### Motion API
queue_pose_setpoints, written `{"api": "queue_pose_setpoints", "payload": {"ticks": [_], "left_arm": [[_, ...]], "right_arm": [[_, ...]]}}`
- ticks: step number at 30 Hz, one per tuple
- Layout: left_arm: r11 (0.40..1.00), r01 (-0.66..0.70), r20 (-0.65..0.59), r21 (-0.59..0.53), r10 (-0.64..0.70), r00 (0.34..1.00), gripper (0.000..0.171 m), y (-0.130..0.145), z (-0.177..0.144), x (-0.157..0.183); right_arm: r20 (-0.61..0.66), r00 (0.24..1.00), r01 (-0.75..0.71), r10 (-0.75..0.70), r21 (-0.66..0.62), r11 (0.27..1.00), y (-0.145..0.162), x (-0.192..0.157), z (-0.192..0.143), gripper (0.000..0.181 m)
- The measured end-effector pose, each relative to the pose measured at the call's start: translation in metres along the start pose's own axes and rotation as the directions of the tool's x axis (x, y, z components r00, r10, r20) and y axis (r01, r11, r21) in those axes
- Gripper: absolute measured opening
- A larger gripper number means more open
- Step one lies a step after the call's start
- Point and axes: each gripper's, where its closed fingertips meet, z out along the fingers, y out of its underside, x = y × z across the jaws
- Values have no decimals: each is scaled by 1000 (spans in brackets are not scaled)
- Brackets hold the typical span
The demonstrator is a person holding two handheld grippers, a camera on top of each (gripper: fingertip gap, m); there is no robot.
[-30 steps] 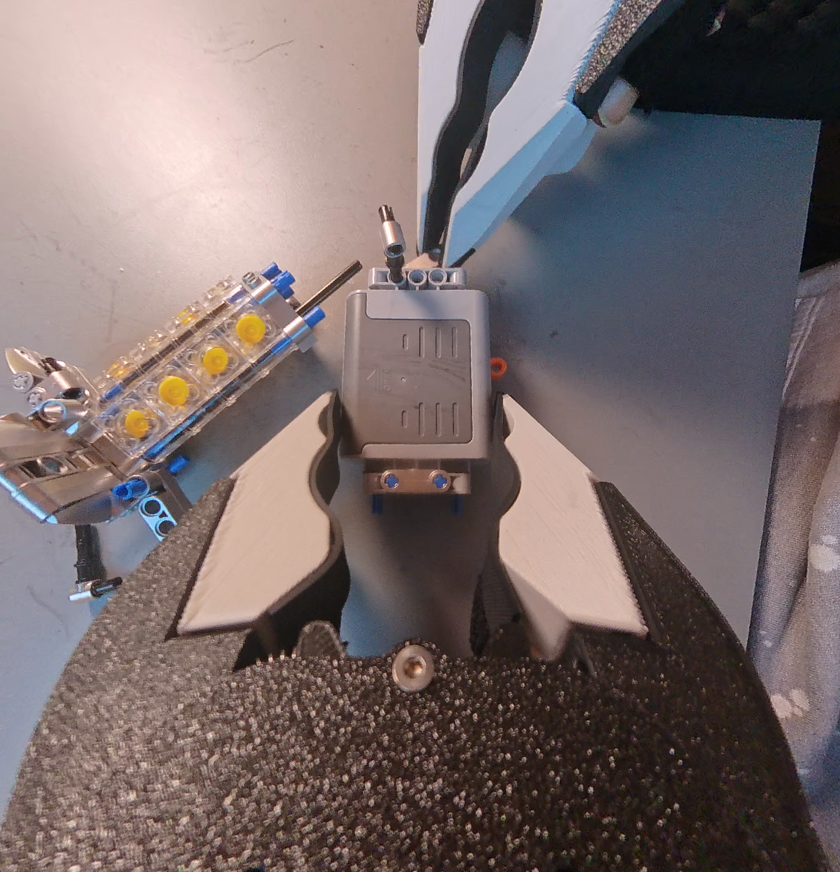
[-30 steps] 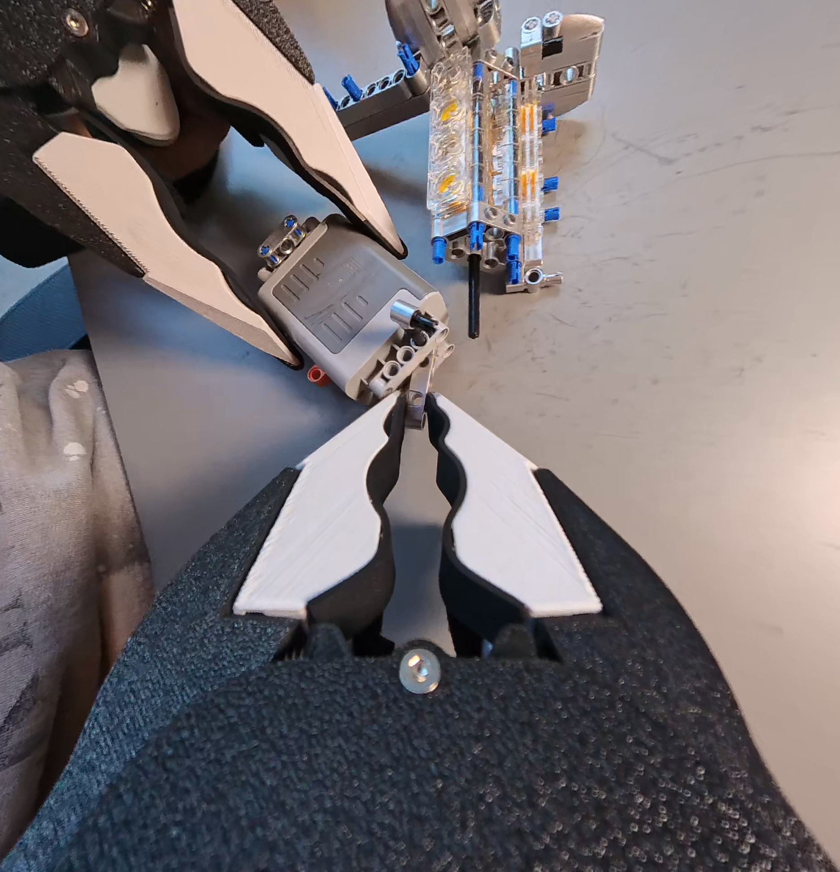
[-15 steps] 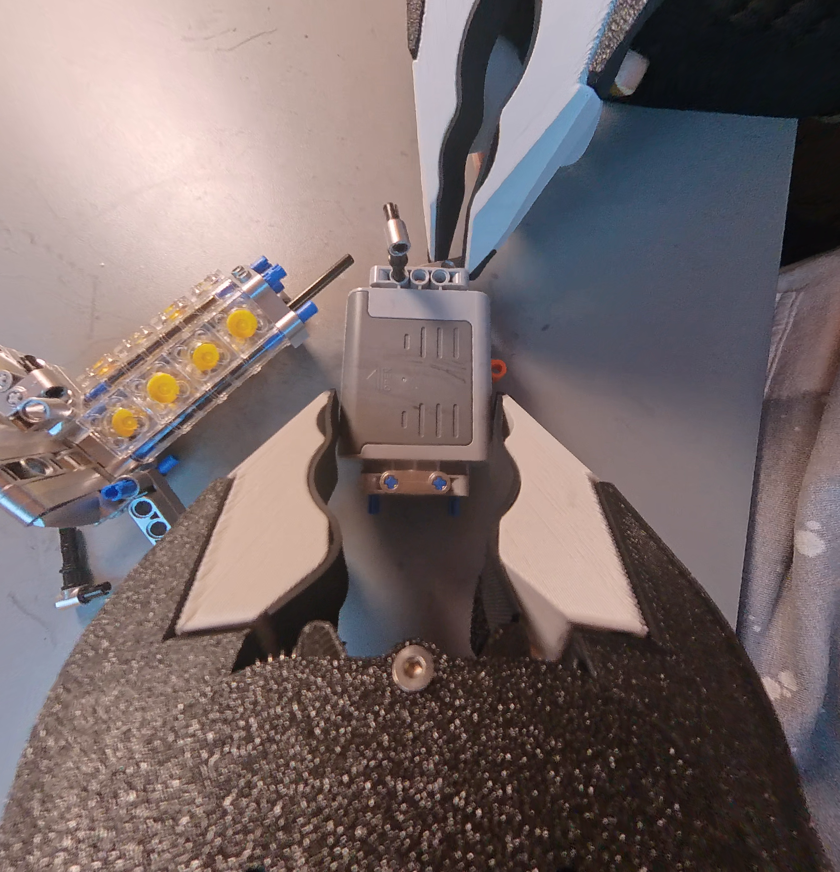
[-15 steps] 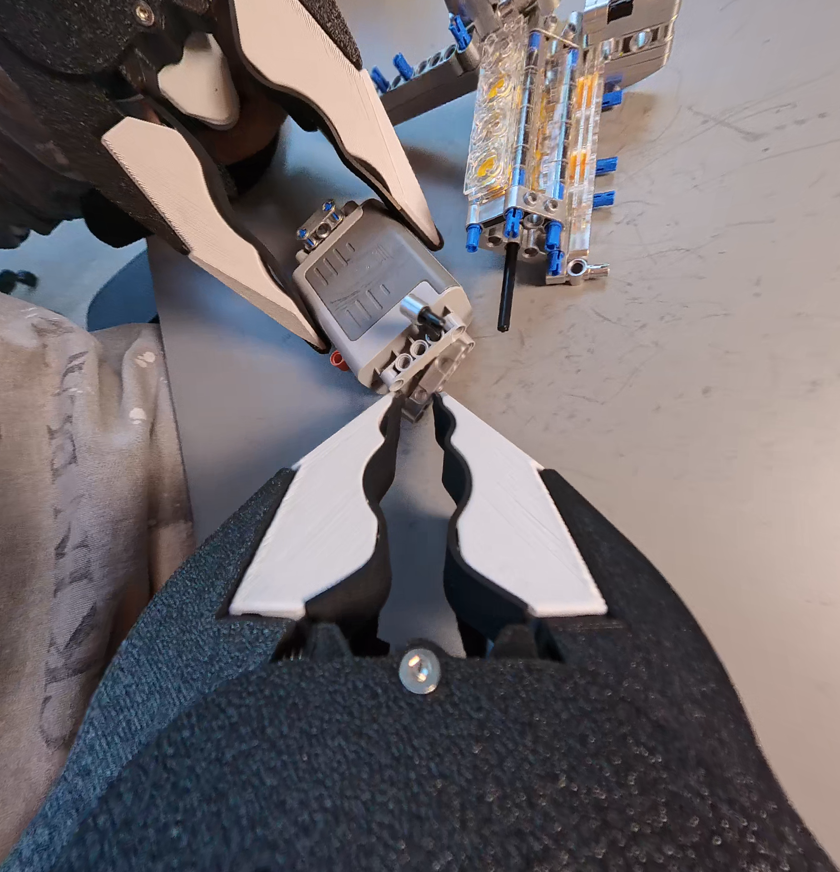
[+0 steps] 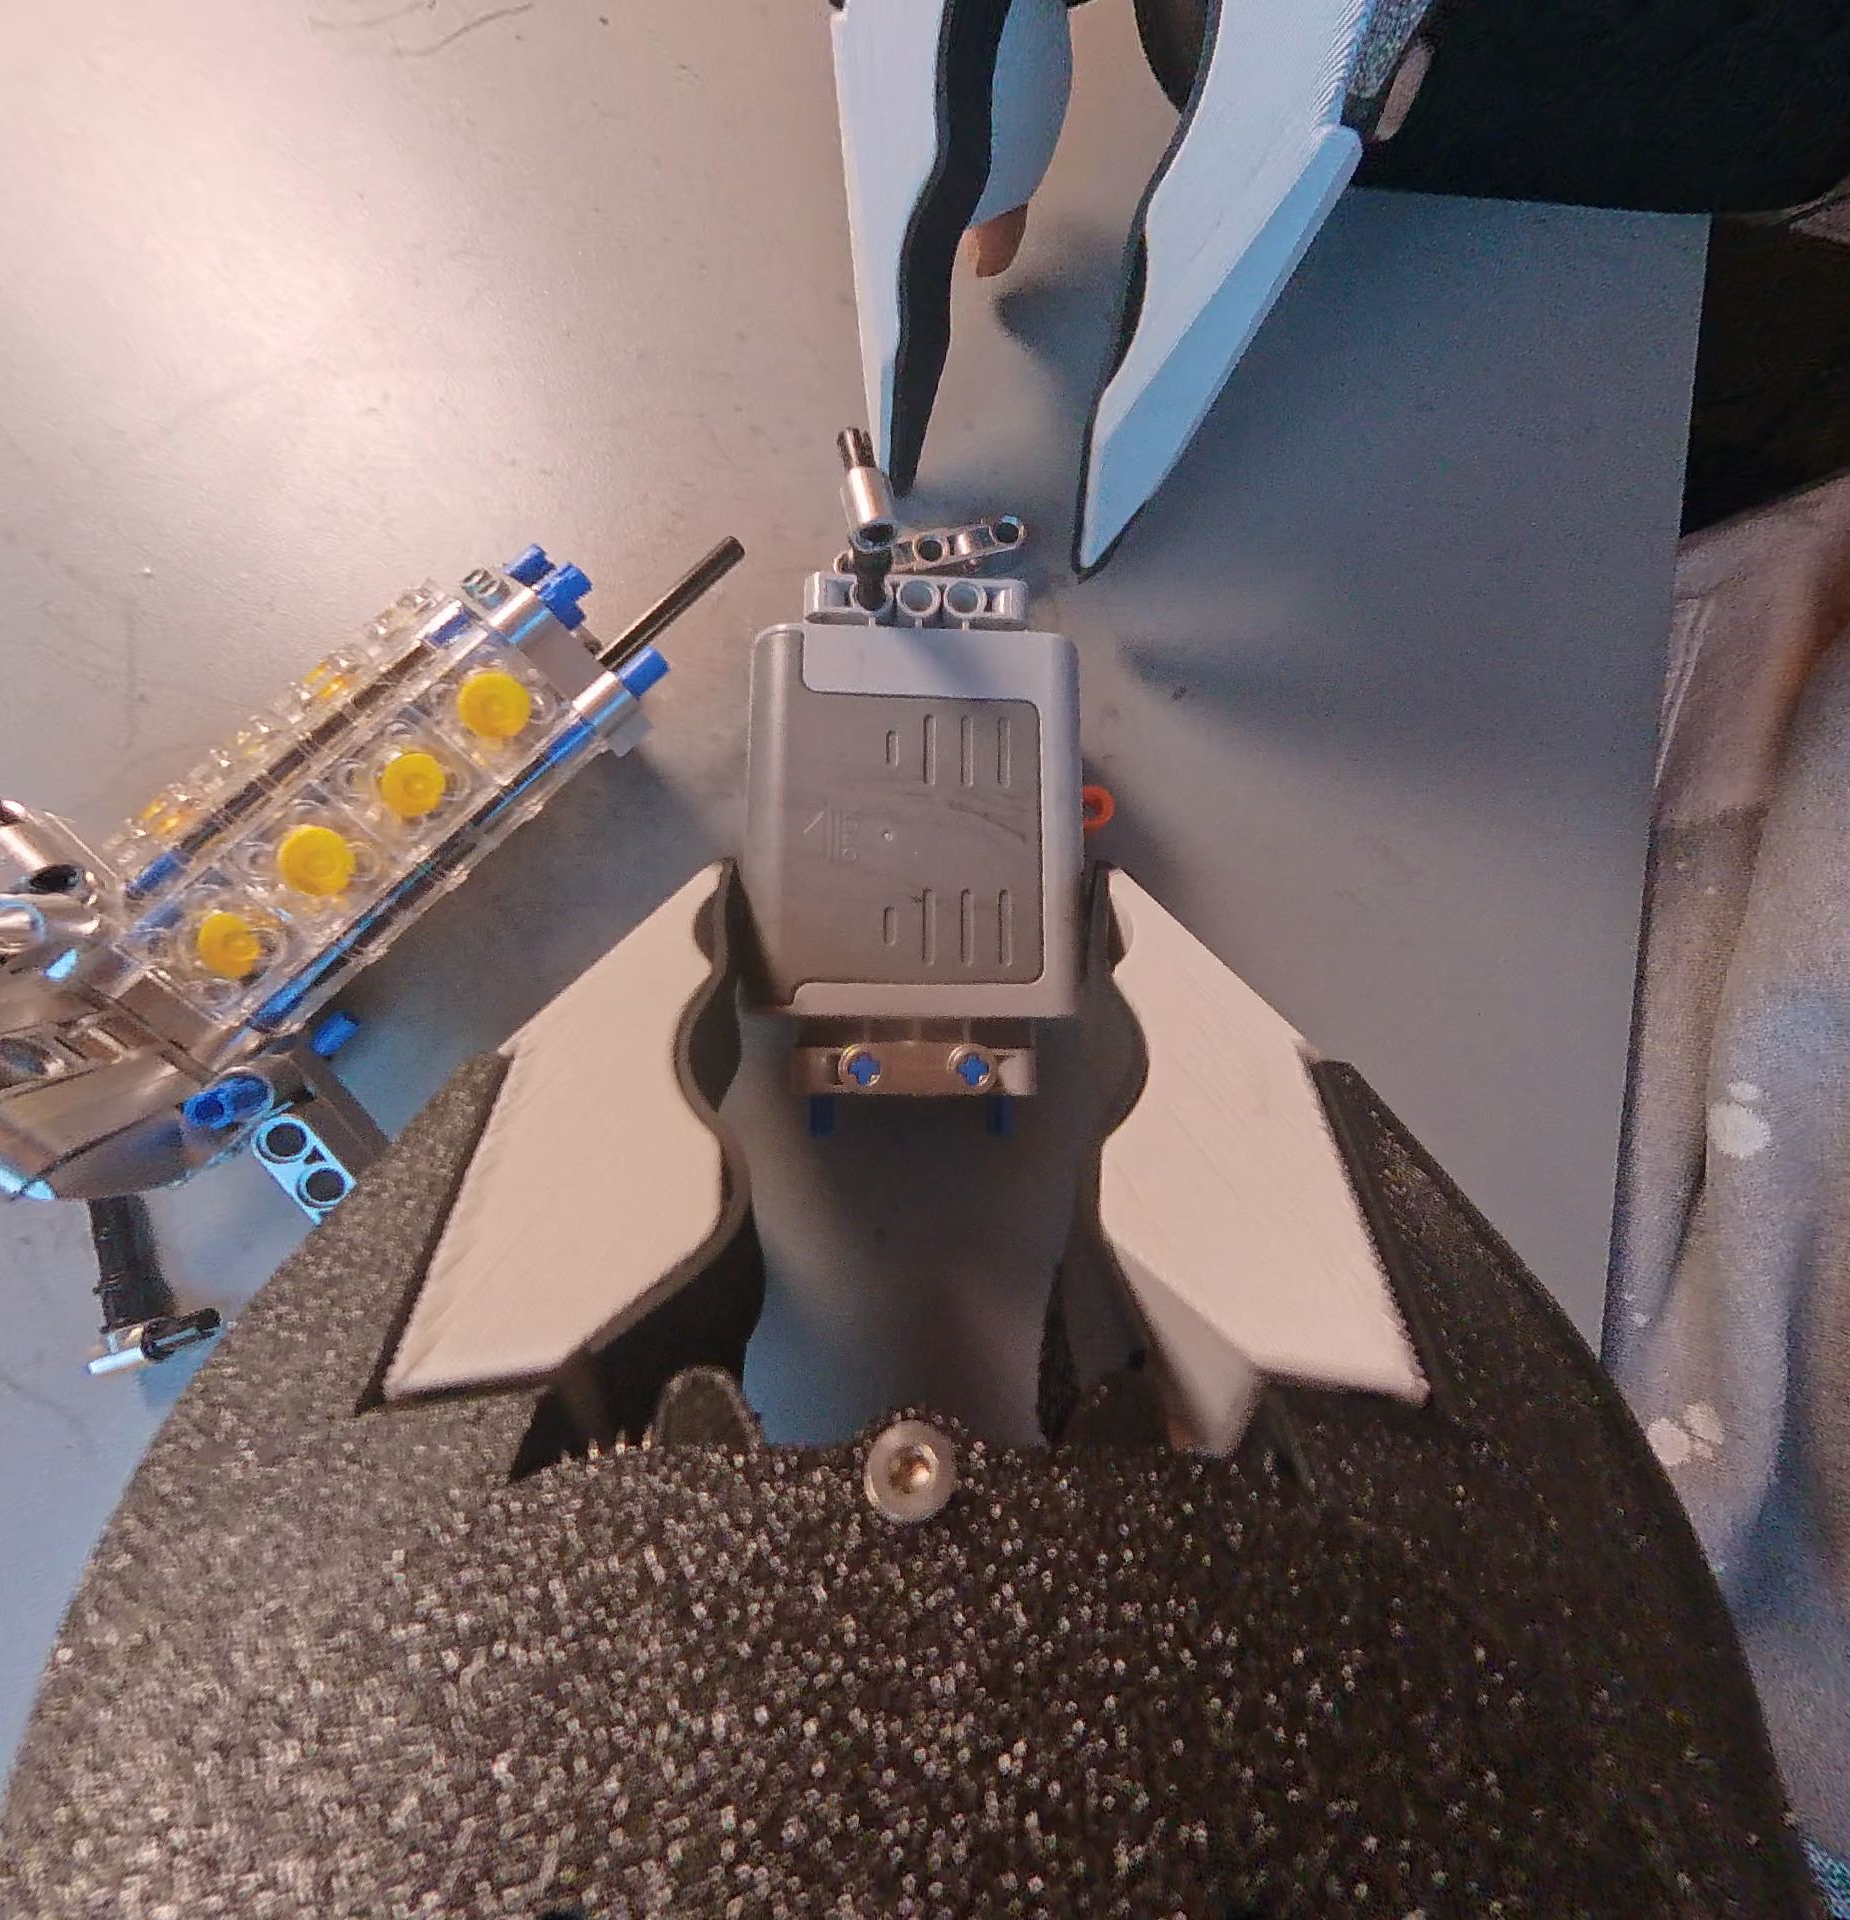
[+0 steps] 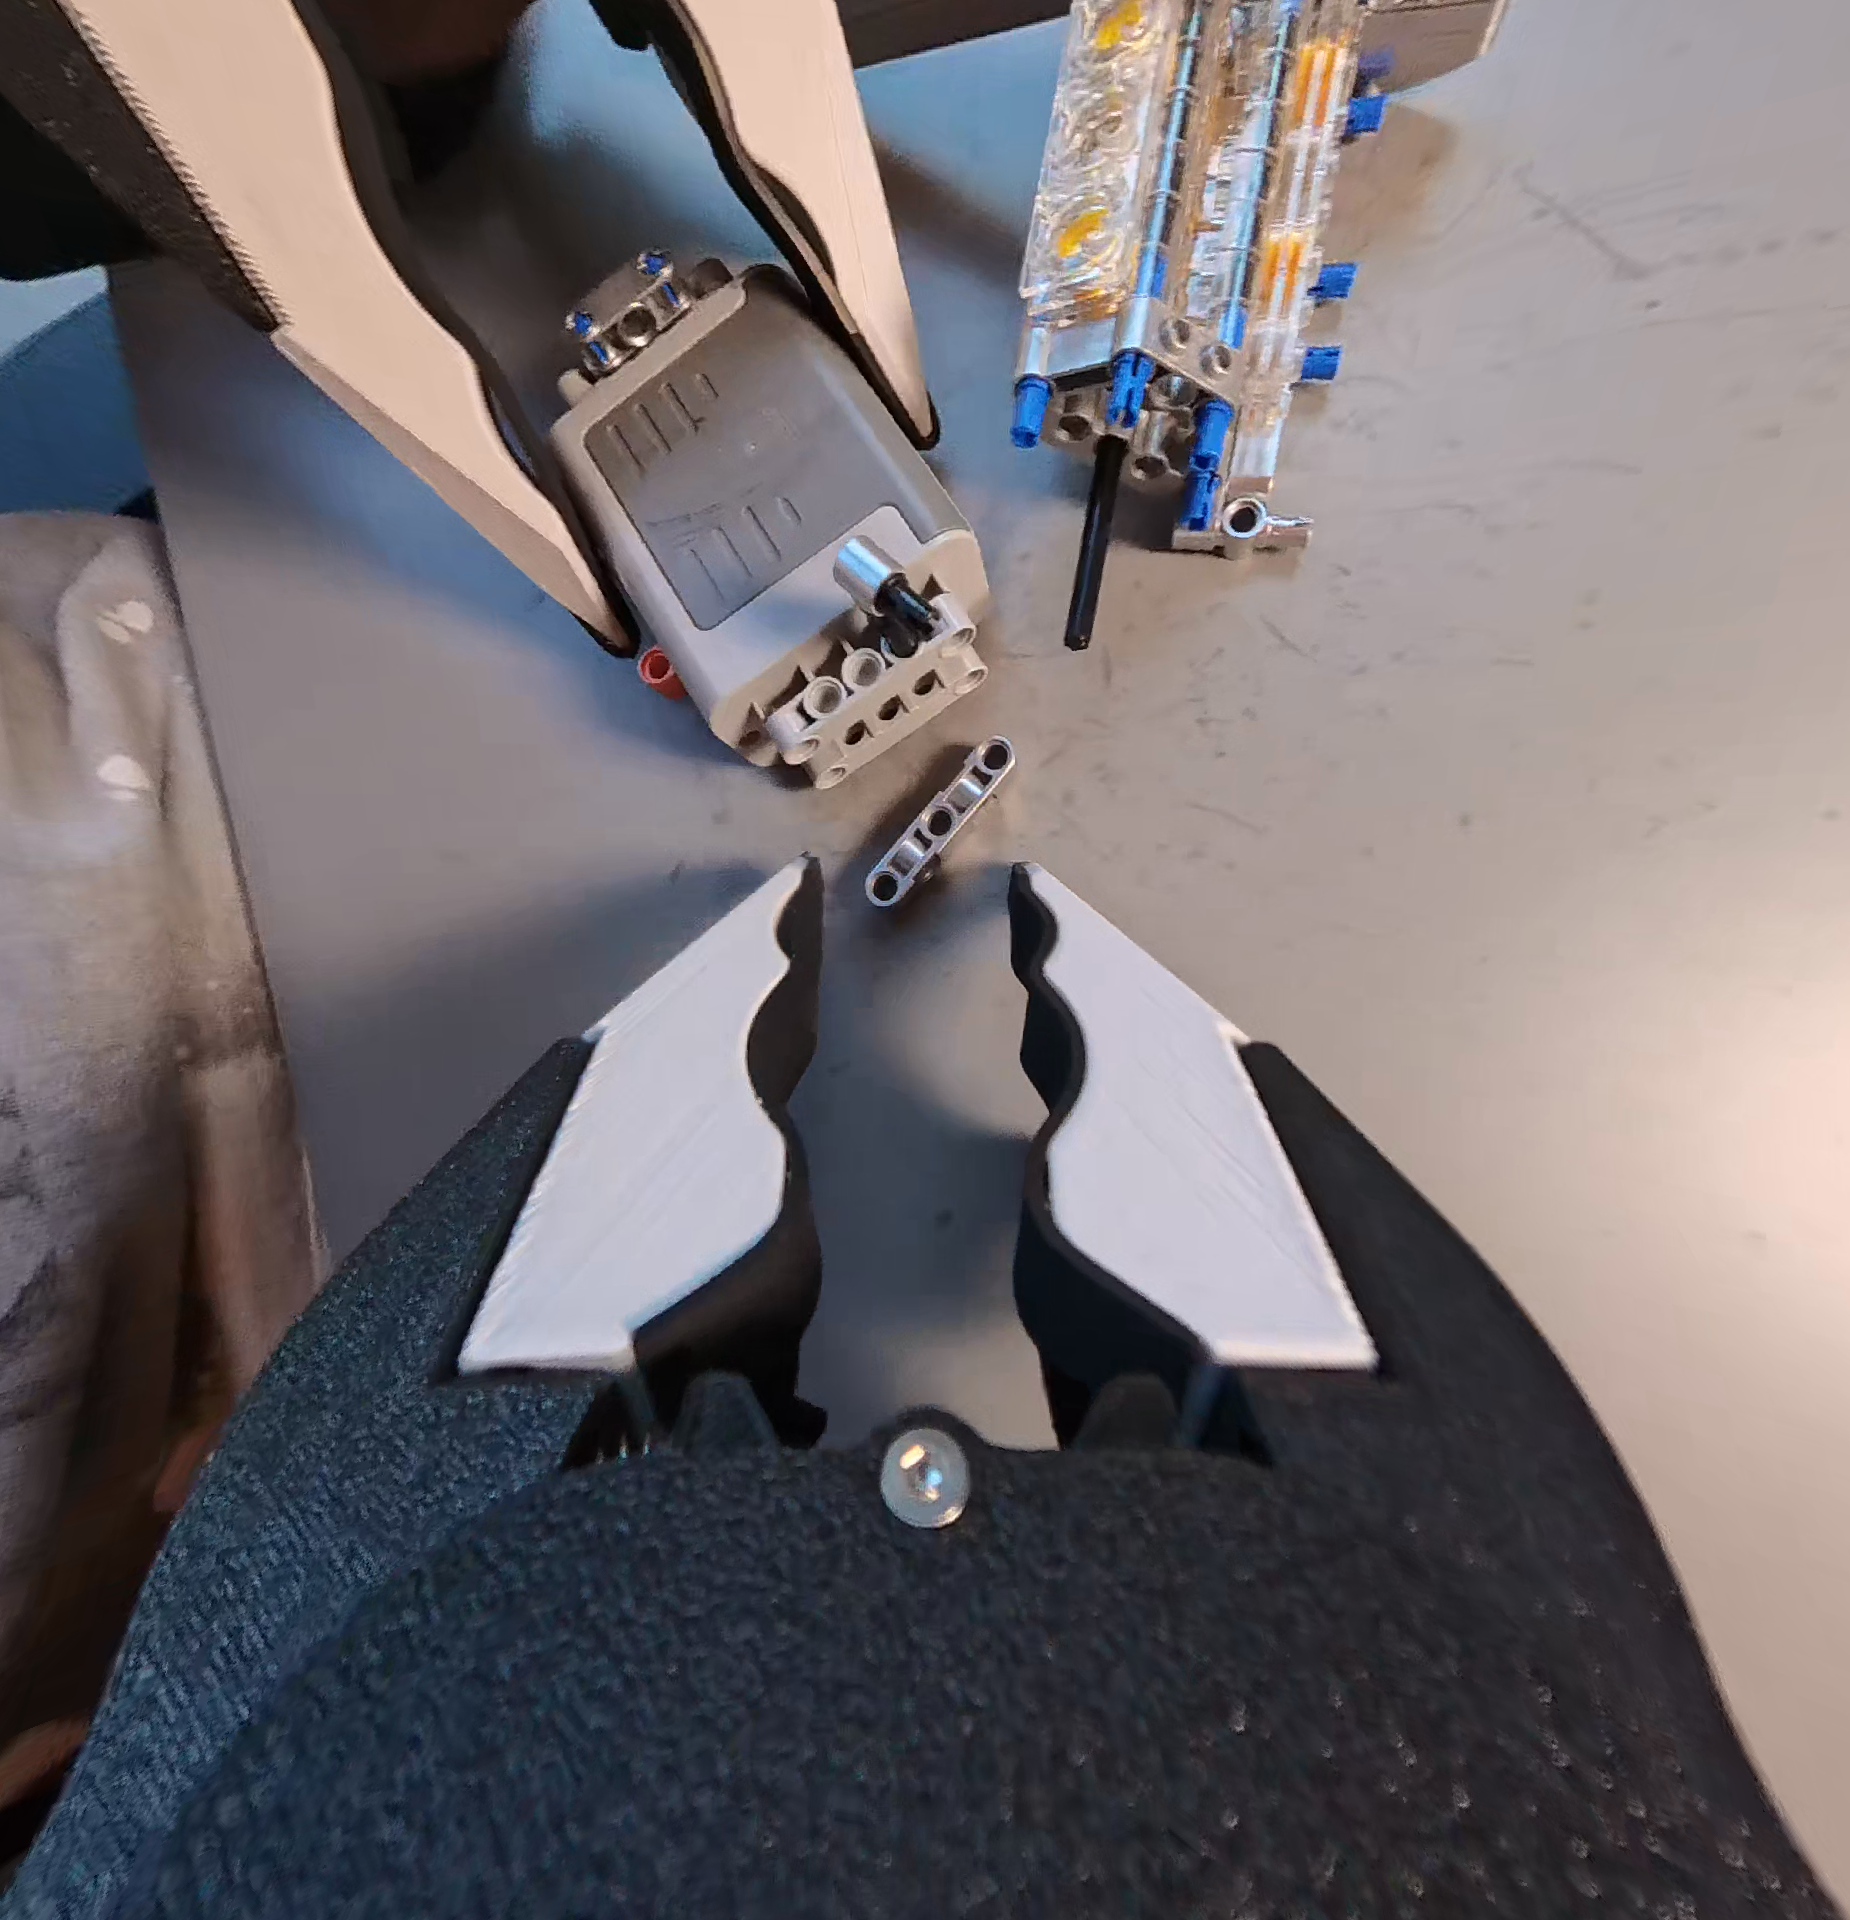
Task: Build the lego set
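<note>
At the left of the left wrist view lies a long clear-brick assembly with yellow studs, blue pins and silver beams, flat on the grey bench, its black axle pointing toward the upper right. A short black cable piece lies just below it, near the lower left.

In the middle, the left hand-held gripper is clenched on the sides of a grey rectangular motor block, both fingers pressed against its near end. The block's long axis runs straight away from that gripper. On the far end sits a row of grey pin holes, with a short silver-and-black connector standing up from one corner. A small orange stub shows on the block's right side.

Just beyond that far end lies a small light-grey thin beam with holes, loose on the bench. In the right wrist view it sits just ahead of the right hand-held gripper, which is released, fingers spread with nothing between them. The beam's long axis runs diagonally from lower left to upper right, its near end about level with the fingertips. The right gripper is nearer it; nothing stands between.

At the far right of the left wrist view, grey patterned cloth borders the bench edge.
</note>
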Motion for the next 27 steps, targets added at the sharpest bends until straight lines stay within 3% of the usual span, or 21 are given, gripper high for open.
{"api": "queue_pose_setpoints", "payload": {"ticks": [3, 6, 11, 15, 18, 21, 25, 27], "left_arm": [[1000, -6, 22, 2, 6, 1000, 64, -1, 0, -1], [1000, -20, 15, 20, 20, 1000, 64, -3, -5, 2], [983, 18, -28, 182, -13, 1000, 57, -30, -29, -2], [961, 54, -95, 270, -29, 995, 38, -51, -43, -1], [945, 144, -182, 294, -93, 979, 33, -65, -43, 0], [904, 282, -348, 320, -165, 923, 33, -86, -42, 10], [865, 404, -526, 296, -206, 825, 25, -109, -42, 25], [865, 420, -547, 276, -218, 808, 16, -112, -39, 28]], "right_arm": [[-99, 994, 52, -54, -22, 998, 1, 2, 2, 30], [-175, 979, 101, -106, -38, 994, 3, 4, 2, 12], [-193, 973, 127, -127, -14, 992, 3, 6, 0, 7], [-253, 945, 230, -210, 56, 972, -7, 7, -19, 7], [-336, 900, 354, -279, 187, 916, -26, 0, -44, 7], [-459, 817, 500, -349, 264, 825, -40, -11, -67, 7], [-578, 704, 628, -414, 234, 742, -46, -22, -78, 7], [-611, 662, 669, -433, 223, 709, -49, -28, -83, 7]]}}
